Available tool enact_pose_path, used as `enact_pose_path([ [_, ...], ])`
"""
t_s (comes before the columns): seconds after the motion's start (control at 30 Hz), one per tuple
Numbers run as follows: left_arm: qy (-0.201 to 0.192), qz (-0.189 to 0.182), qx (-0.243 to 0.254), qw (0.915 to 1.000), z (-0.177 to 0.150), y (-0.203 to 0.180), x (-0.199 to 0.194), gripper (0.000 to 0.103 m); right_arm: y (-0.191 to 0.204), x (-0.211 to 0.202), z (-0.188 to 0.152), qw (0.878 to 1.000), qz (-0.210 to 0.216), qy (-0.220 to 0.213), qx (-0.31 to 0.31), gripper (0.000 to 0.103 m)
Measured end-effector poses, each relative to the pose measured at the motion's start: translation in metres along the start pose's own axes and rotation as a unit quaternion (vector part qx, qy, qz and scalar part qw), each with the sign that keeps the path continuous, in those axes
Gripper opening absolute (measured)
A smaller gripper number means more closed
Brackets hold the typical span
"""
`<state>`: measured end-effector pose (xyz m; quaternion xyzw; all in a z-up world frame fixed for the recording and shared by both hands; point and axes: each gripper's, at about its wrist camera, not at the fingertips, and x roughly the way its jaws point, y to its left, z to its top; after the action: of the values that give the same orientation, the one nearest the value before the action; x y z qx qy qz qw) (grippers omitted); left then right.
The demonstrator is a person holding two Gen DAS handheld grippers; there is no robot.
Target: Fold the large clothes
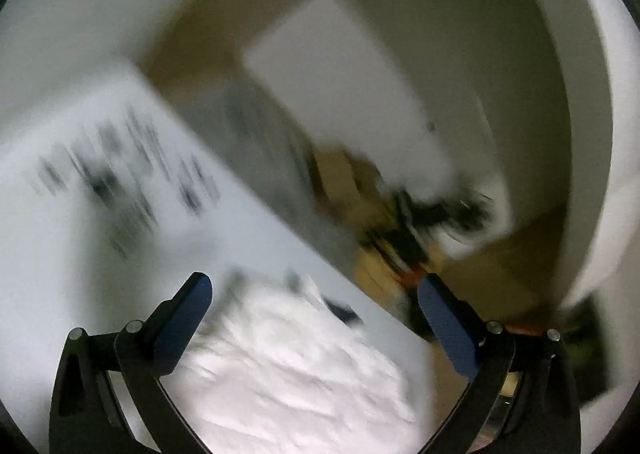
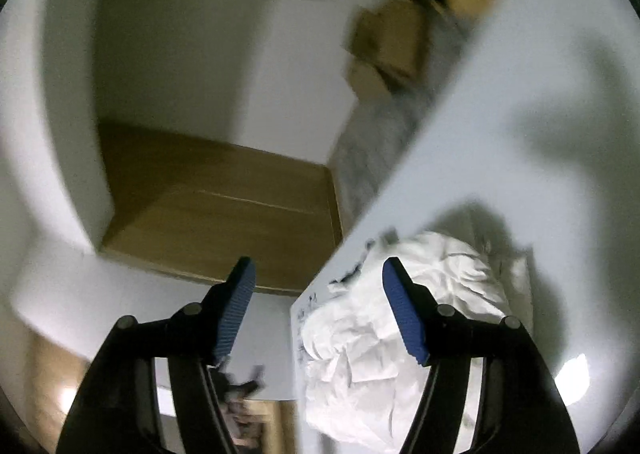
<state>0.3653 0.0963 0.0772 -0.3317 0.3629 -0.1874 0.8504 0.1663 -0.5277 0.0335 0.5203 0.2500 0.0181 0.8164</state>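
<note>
Both the left gripper (image 1: pixel 314 290) and right gripper (image 2: pixel 318 274) hang with jaws wide apart, holding nothing. The crumpled white cloth garment (image 2: pixel 400 318) lies bunched near the edge of the white table (image 2: pixel 500 113). Spreading it flat should precede any fold.

Dim, heavily motion-blurred, perhaps overhead-lit.

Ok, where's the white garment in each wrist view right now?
Left wrist: the white garment sits bottom centre, crumpled on the white table, between the open left claw fingers.
Right wrist: it lies lower right, partly behind the open right claw.
Shared landmark: the table's straight edge against the brown floor.
</note>
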Motion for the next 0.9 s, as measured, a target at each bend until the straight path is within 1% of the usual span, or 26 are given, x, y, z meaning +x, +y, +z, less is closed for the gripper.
enact_pose_path([
  [0.03, -0.022, 0.026, 0.040, 0.9986, -0.009, -0.016, -0.013, 0.102, 0.025, -0.007, -0.012, 0.998, -0.019, -0.008, -0.052, 0.067],
  [0.07, -0.038, 0.051, 0.081, 0.9947, -0.024, -0.036, -0.023, 0.102, 0.050, -0.006, -0.027, 0.994, -0.035, -0.011, -0.099, 0.067],
  [0.1, -0.043, 0.059, 0.104, 0.9919, -0.041, -0.049, -0.025, 0.102, 0.068, -0.003, -0.041, 0.990, -0.045, -0.013, -0.131, 0.067],
  [0.13, -0.044, 0.064, 0.120, 0.9897, -0.059, -0.062, -0.024, 0.102, 0.083, 0.003, -0.056, 0.986, -0.056, -0.014, -0.158, 0.067],
  [0.17, -0.043, 0.070, 0.131, 0.9880, -0.076, -0.070, -0.020, 0.102, 0.103, 0.017, -0.078, 0.977, -0.086, -0.013, -0.196, 0.065],
  [0.2, -0.038, 0.081, 0.145, 0.9854, -0.098, -0.081, -0.012, 0.102, 0.110, 0.025, -0.090, 0.971, -0.107, -0.006, -0.212, 0.062],
  [0.23, -0.032, 0.100, 0.158, 0.9818, -0.120, -0.089, -0.002, 0.102, 0.120, 0.046, -0.111, 0.963, -0.134, 0.009, -0.235, 0.056],
  [0.27, -0.028, 0.120, 0.172, 0.9773, -0.139, -0.095, 0.007, 0.102, 0.122, 0.058, -0.125, 0.958, -0.149, 0.019, -0.245, 0.055],
  [0.3, -0.025, 0.137, 0.190, 0.9718, -0.161, -0.104, 0.021, 0.102, 0.120, 0.076, -0.144, 0.953, -0.171, 0.028, -0.250, 0.049],
  [0.33, -0.028, 0.153, 0.211, 0.9649, -0.183, -0.112, 0.035, 0.101, 0.116, 0.084, -0.155, 0.949, -0.182, 0.037, -0.254, 0.038],
  [0.37, -0.030, 0.171, 0.232, 0.9570, -0.202, -0.118, 0.047, 0.101, 0.113, 0.106, -0.174, 0.941, -0.196, 0.052, -0.270, 0.033],
  [0.4, -0.032, 0.180, 0.243, 0.9526, -0.214, -0.121, 0.054, 0.101, 0.110, 0.115, -0.181, 0.937, -0.206, 0.058, -0.278, 0.027],
  [0.43, -0.033, 0.186, 0.252, 0.9490, -0.224, -0.124, 0.063, 0.101, 0.105, 0.123, -0.189, 0.932, -0.216, 0.065, -0.282, 0.024],
  [0.47, -0.033, 0.195, 0.259, 0.9456, -0.232, -0.126, 0.074, 0.101, 0.097, 0.138, -0.199, 0.930, -0.219, 0.076, -0.284, 0.023],
  [0.5, -0.034, 0.200, 0.261, 0.9437, -0.234, -0.126, 0.083, 0.101, 0.090, 0.148, -0.201, 0.930, -0.227, 0.084, -0.279, 0.022],
  [0.57, -0.028, 0.219, 0.270, 0.9371, -0.237, -0.124, 0.105, 0.101, 0.078, 0.165, -0.198, 0.926, -0.241, 0.096, -0.274, 0.022],
  [0.6, -0.028, 0.227, 0.271, 0.9352, -0.234, -0.120, 0.111, 0.101, 0.074, 0.179, -0.198, 0.922, -0.252, 0.097, -0.278, 0.022],
  [0.67, -0.025, 0.252, 0.272, 0.9285, -0.227, -0.109, 0.133, 0.101, 0.070, 0.196, -0.199, 0.915, -0.269, 0.095, -0.286, 0.022],
  [0.73, -0.013, 0.274, 0.274, 0.9217, -0.223, -0.095, 0.151, 0.101, 0.061, 0.211, -0.195, 0.912, -0.274, 0.096, -0.290, 0.022],
  [0.8, 0.010, 0.290, 0.271, 0.9179, -0.222, -0.072, 0.169, 0.101, 0.038, 0.237, -0.199, 0.899, -0.300, 0.114, -0.296, 0.022],
  [0.83, 0.030, 0.295, 0.267, 0.9169, -0.225, -0.059, 0.181, 0.103, 0.029, 0.244, -0.201, 0.894, -0.311, 0.129, -0.297, 0.022],
  [0.87, 0.044, 0.284, 0.260, 0.9217, -0.228, -0.047, 0.190, 0.103, 0.011, 0.258, -0.206, 0.887, -0.319, 0.150, -0.298, 0.020],
  [0.9, 0.032, 0.268, 0.263, 0.9262, -0.232, -0.040, 0.193, 0.103, 0.003, 0.262, -0.209, 0.888, -0.311, 0.142, -0.309, 0.018],
])
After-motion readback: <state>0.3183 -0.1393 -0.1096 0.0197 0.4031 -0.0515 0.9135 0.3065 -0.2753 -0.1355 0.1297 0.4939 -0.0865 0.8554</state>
